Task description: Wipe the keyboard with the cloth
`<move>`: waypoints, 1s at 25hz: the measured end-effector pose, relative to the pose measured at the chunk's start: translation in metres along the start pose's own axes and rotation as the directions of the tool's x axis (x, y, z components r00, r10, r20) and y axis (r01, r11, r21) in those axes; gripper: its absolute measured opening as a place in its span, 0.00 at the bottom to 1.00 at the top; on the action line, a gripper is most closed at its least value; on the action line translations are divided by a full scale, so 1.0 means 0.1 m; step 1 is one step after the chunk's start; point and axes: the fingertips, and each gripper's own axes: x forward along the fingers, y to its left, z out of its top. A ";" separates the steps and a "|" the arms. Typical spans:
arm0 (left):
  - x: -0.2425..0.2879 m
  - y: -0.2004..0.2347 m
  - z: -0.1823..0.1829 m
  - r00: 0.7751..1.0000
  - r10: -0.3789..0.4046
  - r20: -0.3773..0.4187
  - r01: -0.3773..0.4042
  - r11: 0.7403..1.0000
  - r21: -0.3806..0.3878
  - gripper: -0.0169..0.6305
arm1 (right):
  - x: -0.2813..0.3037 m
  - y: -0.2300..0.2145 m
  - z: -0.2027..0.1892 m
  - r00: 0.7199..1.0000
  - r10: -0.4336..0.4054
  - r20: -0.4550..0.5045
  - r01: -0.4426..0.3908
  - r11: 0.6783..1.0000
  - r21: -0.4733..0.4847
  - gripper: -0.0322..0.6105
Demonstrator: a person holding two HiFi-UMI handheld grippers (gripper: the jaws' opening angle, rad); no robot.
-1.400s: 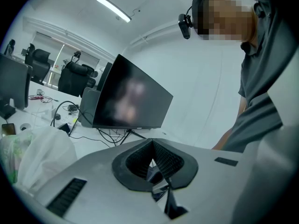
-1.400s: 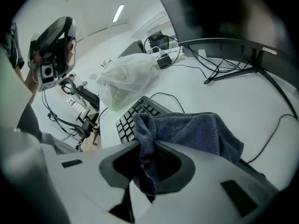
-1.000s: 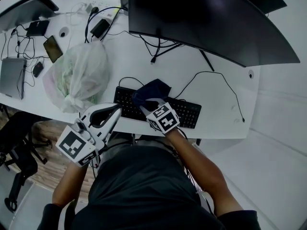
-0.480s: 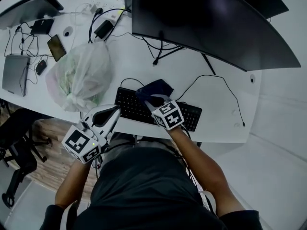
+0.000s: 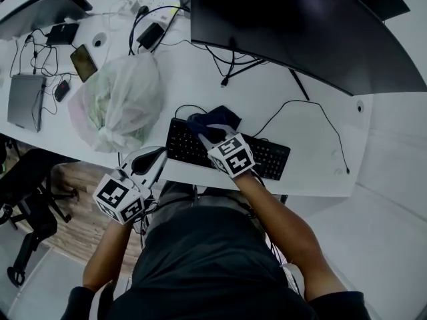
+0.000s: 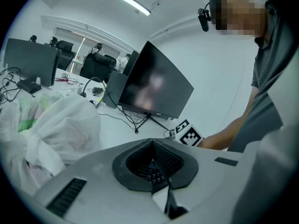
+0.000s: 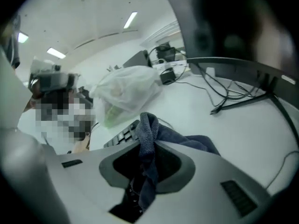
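Note:
A black keyboard (image 5: pixel 263 157) lies along the near edge of the white desk (image 5: pixel 313 152). My right gripper (image 5: pixel 211 136) is shut on a dark blue cloth (image 5: pixel 215 119), which rests bunched on the keyboard's left-middle keys. In the right gripper view the cloth (image 7: pixel 148 139) hangs pinched between the jaws, with keyboard keys (image 7: pixel 122 135) just beyond. My left gripper (image 5: pixel 152 159) hangs off the desk's front edge, left of the keyboard, over the person's lap. Its jaws meet at the tips (image 6: pixel 152 143) with nothing in them.
A full white plastic bag (image 5: pixel 120 105) sits left of the keyboard. A large dark monitor (image 5: pixel 300 25) stands behind, with cables (image 5: pixel 293 105) trailing over the desk. A phone (image 5: pixel 83 62), a grey device (image 5: pixel 25 102) and chargers lie far left. An office chair (image 5: pixel 27 199) stands beside the desk.
My left gripper has sunk lower, away from the desk edge toward the lap. My right gripper has shifted slightly along the keyboard with the cloth still in it.

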 end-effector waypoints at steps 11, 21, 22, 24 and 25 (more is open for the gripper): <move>-0.18 0.32 -0.16 0.999 0.040 -0.008 -0.040 0.998 -0.042 0.03 | 0.32 0.40 0.22 0.998 0.058 -0.010 -0.059 0.994 -0.089 0.16; -0.25 0.44 -0.13 0.999 0.035 0.004 -0.035 0.998 -0.052 0.03 | 0.57 1.16 -0.02 0.981 0.070 -0.178 -0.147 0.872 -0.467 0.16; -0.26 0.44 -0.15 0.999 0.034 0.005 -0.034 0.998 -0.060 0.03 | 0.58 1.12 -0.02 0.981 0.065 -0.185 -0.144 0.877 -0.458 0.16; -0.27 0.42 -0.27 0.999 0.037 -0.001 -0.037 0.996 -0.085 0.03 | 0.57 0.84 0.10 0.986 -0.002 -0.168 -0.074 0.893 -0.443 0.16; -0.27 0.41 -0.37 0.999 0.040 -0.013 -0.041 0.994 -0.099 0.03 | 0.55 0.69 0.19 0.989 -0.032 -0.145 -0.034 0.902 -0.431 0.16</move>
